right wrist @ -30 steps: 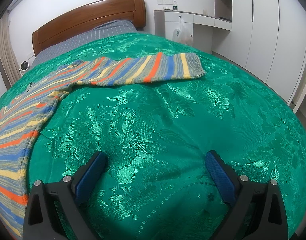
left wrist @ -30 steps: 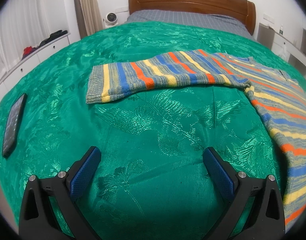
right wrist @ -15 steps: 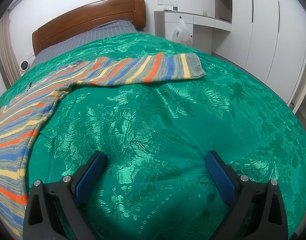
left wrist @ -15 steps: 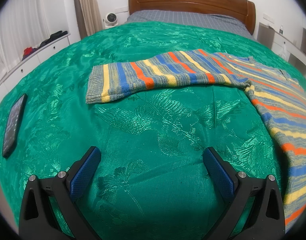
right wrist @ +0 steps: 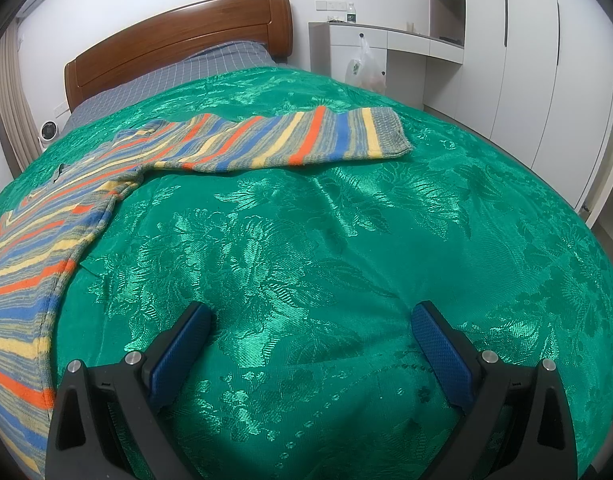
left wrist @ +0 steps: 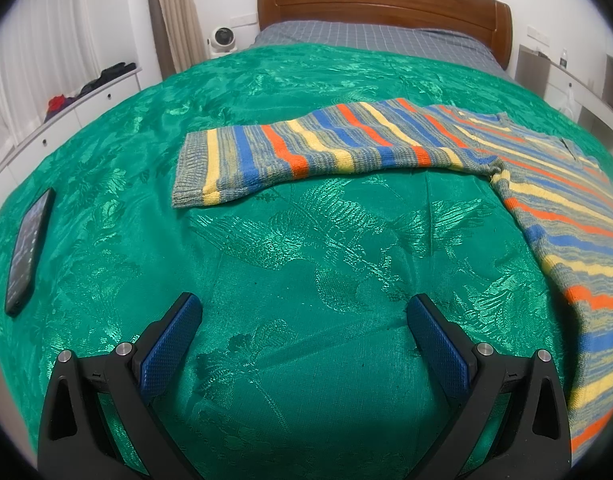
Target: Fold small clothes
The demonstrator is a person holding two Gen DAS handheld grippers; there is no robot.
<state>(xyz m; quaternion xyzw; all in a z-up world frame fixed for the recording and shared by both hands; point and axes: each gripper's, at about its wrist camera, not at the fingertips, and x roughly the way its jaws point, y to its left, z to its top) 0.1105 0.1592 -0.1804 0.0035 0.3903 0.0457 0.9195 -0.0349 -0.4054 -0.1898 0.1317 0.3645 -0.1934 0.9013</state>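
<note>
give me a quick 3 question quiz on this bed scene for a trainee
1. True or false: the left gripper is shut on the striped sweater.
2. What lies on the green bedspread near its left edge? A) phone B) book C) sock
3. How do the jaws of the right gripper stand?

Key: 1 false, both grippers are clear of it. 2 A, a dark phone. 3 wide open, holding nothing.
</note>
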